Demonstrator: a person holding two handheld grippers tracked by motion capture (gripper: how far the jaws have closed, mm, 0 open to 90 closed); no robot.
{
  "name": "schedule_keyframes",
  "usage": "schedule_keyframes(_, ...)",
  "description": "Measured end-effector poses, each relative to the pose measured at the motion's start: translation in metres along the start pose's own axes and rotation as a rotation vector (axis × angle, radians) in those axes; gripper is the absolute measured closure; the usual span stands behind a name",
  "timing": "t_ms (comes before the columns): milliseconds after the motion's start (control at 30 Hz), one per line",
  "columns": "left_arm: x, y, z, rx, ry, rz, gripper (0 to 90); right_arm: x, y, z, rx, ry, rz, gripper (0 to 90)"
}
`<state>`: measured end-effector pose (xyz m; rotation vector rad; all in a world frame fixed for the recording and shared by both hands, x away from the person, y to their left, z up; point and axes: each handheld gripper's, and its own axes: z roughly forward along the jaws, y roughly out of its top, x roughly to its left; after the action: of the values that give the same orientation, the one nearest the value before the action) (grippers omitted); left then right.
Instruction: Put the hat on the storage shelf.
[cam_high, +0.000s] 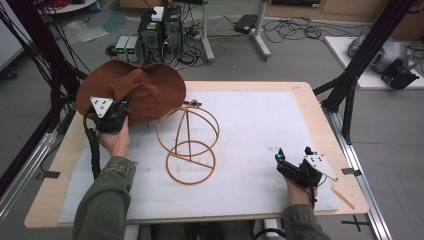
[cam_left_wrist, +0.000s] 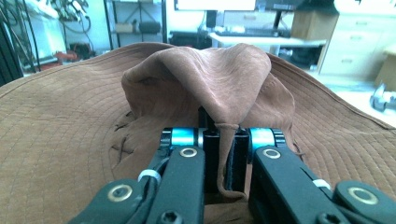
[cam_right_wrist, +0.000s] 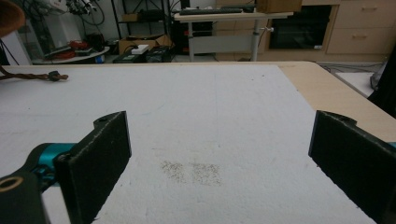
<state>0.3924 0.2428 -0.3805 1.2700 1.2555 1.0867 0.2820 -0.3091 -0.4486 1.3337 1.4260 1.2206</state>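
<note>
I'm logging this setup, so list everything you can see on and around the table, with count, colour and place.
hat: one, brown, far left of the table, a fold of it pinched by the left gripper
wire stand: one, tan, middle of the table
foam sheet: one, white, covering the tabletop
table: one, light wood
computer boxes: several, dark, on the floor beyond the table
left gripper: one, black, shut on the hat
right gripper: one, black, open, near right of the table
forearms: two, green sleeves, bottom edge
</note>
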Motion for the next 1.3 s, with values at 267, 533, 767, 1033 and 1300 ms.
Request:
schedule_keyframes(267, 0.001, 0.036, -0.015, -0.106, -0.009, -0.029, 87.9, 0.001, 0.0, 0.0, 0.001, 0.0, -0.011, 4.9)
schedule_keyframes(533, 0.0, 0.063, -0.033, -0.202, -0.034, -0.01, 87.8, 0.001, 0.0, 0.0, 0.002, 0.003, -0.013, 4.9)
schedule_keyframes(767, 0.002, 0.075, -0.044, -0.245, -0.09, -0.027, 87.8, 0.001, 0.0, 0.0, 0.004, 0.007, -0.009, 4.9)
schedule_keyframes(1033, 0.003, 0.088, -0.059, -0.3, -0.161, -0.041, 87.8, 0.001, 0.0, 0.0, 0.003, 0.005, -0.012, 4.9)
schedule_keyframes(1300, -0.005, 0.103, -0.077, -0.344, -0.317, -0.035, 87.7, 0.002, 0.0, 0.0, 0.002, 0.003, -0.01, 4.9)
